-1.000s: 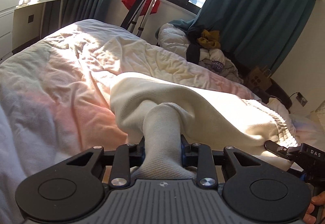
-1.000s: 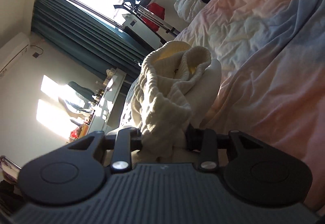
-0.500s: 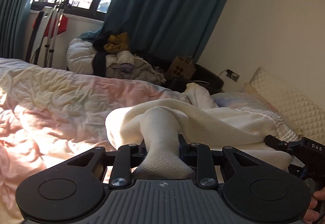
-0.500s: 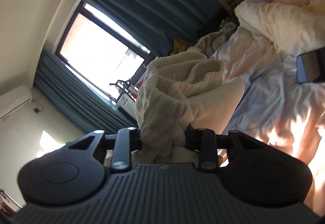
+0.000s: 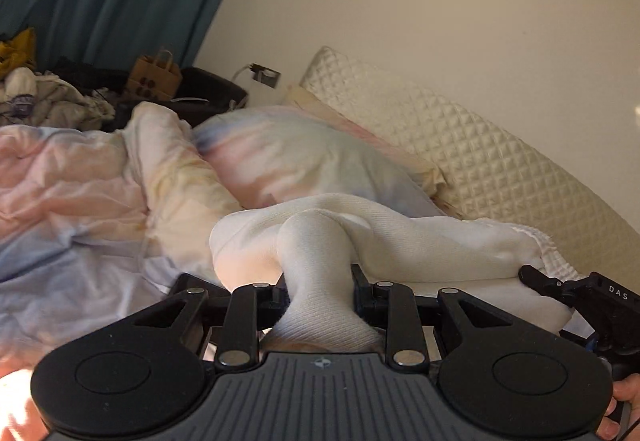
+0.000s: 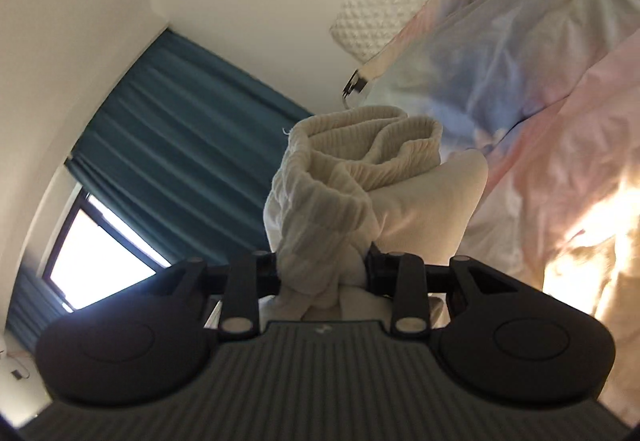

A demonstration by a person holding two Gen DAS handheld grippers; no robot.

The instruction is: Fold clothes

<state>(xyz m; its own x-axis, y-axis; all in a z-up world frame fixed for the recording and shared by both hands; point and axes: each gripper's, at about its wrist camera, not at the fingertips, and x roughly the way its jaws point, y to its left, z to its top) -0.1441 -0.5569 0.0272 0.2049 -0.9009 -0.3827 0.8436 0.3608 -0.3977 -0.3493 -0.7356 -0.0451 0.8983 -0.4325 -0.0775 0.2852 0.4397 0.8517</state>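
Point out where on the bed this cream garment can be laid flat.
Free: the pale blue stretch of duvet left of the left tongs, bordered by the bunched pink folds. Crowded: the head end, taken by the pastel pillow and quilted headboard; beyond, the clothes heap.

We're looking close along both jaws; left view facing the headboard (image 5: 500,161), right view rolled sideways, both sharing the pillow (image 5: 304,157).
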